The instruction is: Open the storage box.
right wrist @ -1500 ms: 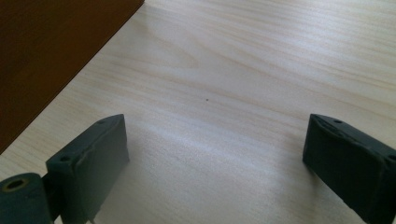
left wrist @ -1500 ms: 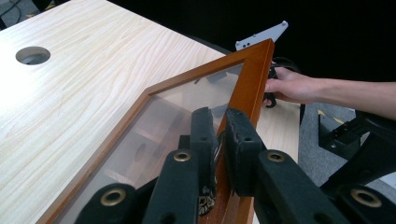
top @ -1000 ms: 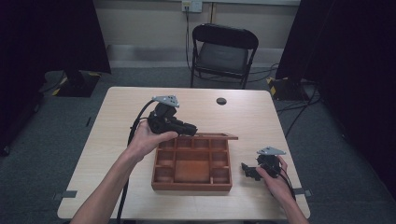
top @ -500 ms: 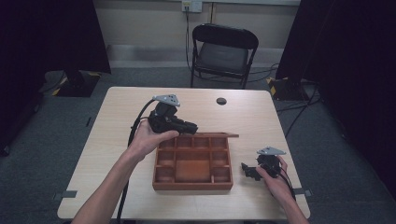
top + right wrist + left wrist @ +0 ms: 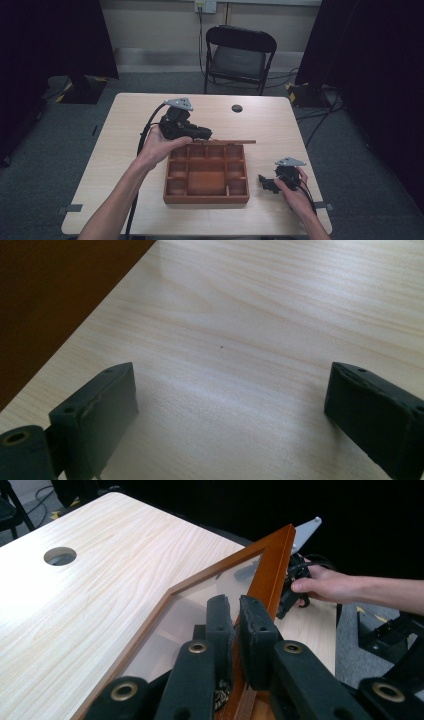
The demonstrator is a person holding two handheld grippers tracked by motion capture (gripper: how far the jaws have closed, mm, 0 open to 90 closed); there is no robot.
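A brown wooden box (image 5: 207, 175) with several compartments sits on the table's near middle. Its glass-paned lid (image 5: 227, 142) stands raised at the box's far edge and shows edge-on in the high view. My left gripper (image 5: 199, 133) is shut on the lid's wooden frame (image 5: 272, 565); in the left gripper view the two pads (image 5: 255, 630) pinch the frame beside the glass. My right gripper (image 5: 265, 182) rests low on the table just right of the box, open, with bare tabletop between its jaws (image 5: 230, 410). The box's dark side (image 5: 50, 300) lies to its left.
A round cable hole (image 5: 237, 108) sits in the table's far middle, also visible as a cable hole (image 5: 60, 556) in the left gripper view. A black folding chair (image 5: 240, 55) stands behind the table. The person's right hand (image 5: 325, 582) shows beyond the lid.
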